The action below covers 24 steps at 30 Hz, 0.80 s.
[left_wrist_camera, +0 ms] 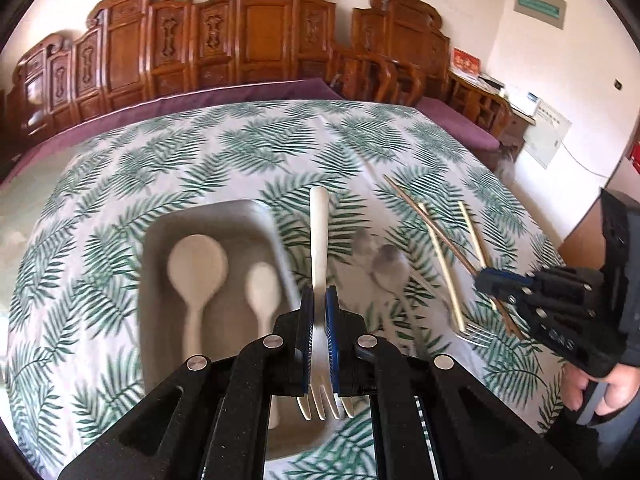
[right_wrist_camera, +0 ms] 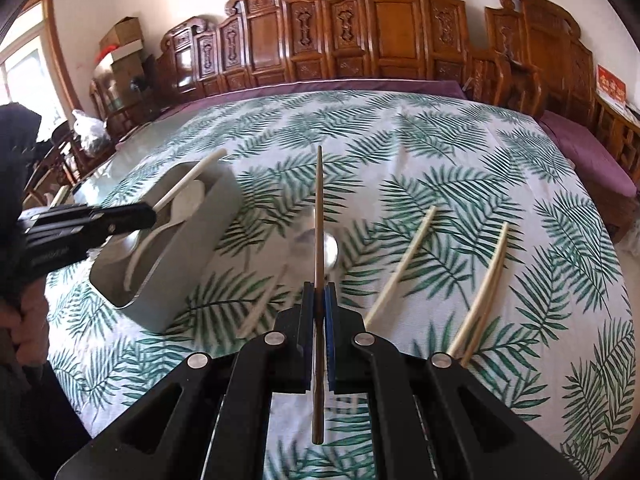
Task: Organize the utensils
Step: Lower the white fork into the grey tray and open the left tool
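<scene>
My left gripper [left_wrist_camera: 319,300] is shut on a cream fork [left_wrist_camera: 319,236], handle pointing away, held just above the right edge of a grey tray [left_wrist_camera: 160,232]. Two cream spoons [left_wrist_camera: 197,268] lie in the tray. My right gripper [right_wrist_camera: 319,296] is shut on a brown chopstick [right_wrist_camera: 319,208] above the leaf-print cloth; it also shows in the left wrist view [left_wrist_camera: 492,280]. Two cream chopsticks [right_wrist_camera: 404,264] and a metal spoon [right_wrist_camera: 331,252] lie on the cloth. A metal fork [left_wrist_camera: 474,334] lies by them. The left gripper [right_wrist_camera: 120,214] shows over the tray [right_wrist_camera: 188,264].
A leaf-print cloth [left_wrist_camera: 240,152] covers the table. Carved wooden chairs [left_wrist_camera: 256,40] line the far side behind a purple cushion [left_wrist_camera: 248,92]. The table edge drops off at the right near a wall panel [left_wrist_camera: 548,136]. Boxes [right_wrist_camera: 124,40] stand at the far left.
</scene>
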Each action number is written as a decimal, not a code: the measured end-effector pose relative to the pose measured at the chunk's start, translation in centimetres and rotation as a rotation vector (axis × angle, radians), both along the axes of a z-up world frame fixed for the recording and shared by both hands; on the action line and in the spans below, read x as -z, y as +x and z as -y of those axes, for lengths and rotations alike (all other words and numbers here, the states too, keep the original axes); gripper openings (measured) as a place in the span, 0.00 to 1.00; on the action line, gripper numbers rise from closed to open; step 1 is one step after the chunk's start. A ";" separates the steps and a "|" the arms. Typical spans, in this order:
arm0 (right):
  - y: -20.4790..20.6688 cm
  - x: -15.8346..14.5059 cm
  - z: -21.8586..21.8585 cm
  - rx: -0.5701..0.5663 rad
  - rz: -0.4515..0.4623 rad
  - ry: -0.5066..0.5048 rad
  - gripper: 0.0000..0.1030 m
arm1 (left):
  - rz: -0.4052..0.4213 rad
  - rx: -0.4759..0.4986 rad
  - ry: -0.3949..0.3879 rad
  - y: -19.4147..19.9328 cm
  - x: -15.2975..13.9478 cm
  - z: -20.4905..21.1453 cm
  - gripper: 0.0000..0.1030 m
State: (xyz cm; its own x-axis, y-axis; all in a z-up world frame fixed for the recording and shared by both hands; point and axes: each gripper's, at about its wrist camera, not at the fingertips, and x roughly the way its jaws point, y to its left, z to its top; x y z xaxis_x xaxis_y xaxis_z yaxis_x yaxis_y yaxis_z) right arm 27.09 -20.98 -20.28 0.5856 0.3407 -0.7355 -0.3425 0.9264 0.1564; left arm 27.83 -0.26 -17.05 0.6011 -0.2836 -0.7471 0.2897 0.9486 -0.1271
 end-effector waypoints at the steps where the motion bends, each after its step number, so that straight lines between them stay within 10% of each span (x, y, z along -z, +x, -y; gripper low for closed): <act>1: -0.1 -0.1 -0.4 -0.008 0.003 -0.002 0.06 | -0.001 -0.012 0.000 0.1 0.0 -0.6 0.05; 24: -2.1 -0.6 -5.2 -0.121 0.017 -0.015 0.06 | -0.136 -0.164 0.079 3.0 4.8 -4.5 0.06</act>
State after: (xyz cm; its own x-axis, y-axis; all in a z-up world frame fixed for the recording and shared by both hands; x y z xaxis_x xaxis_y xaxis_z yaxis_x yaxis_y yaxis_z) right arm 25.01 -15.80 -19.68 0.5535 0.3981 -0.7316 -0.4541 0.8806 0.1356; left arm 30.86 4.24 -21.85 0.5266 -0.1277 -0.8404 0.1158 0.9902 -0.0779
